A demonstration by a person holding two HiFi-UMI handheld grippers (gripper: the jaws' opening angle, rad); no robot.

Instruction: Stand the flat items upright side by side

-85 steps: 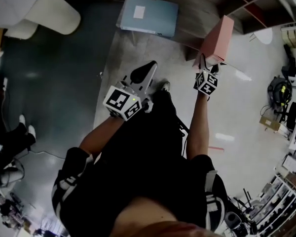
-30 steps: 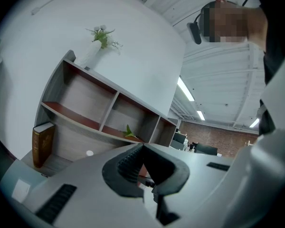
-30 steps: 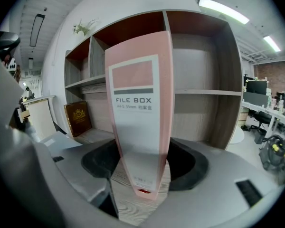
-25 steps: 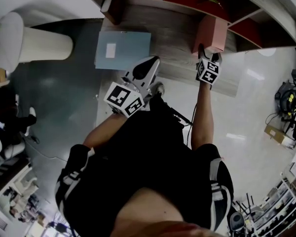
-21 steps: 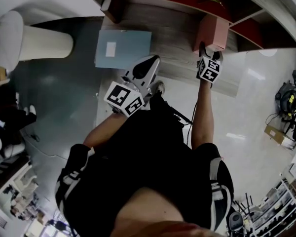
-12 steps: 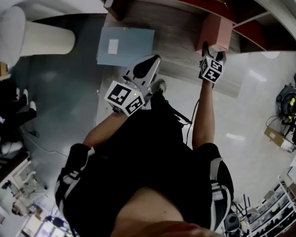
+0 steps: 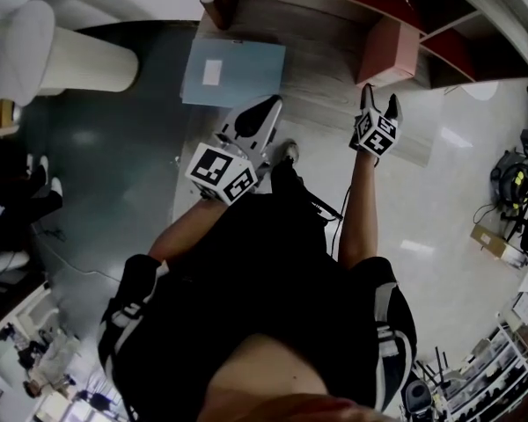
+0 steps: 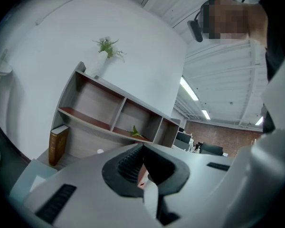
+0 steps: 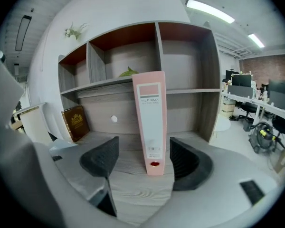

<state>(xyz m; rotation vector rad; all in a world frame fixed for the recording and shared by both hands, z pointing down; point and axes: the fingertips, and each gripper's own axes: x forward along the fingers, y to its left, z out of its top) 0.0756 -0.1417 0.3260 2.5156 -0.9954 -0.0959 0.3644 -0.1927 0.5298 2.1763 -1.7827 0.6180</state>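
One flat item, the pink file box (image 9: 152,122), is already standing upright on the wooden ledge of the shelf unit (image 9: 180,108). It is sitting just ahead of your right gripper (image 9: 145,159), whose jaws are opening with the pads clear of its sides, so it is resting on its own base. Your left gripper (image 8: 142,170) is hanging clenched and empty, while the blue folder (image 7: 233,71) is lying flat ahead of it, probably next to go beside the box.
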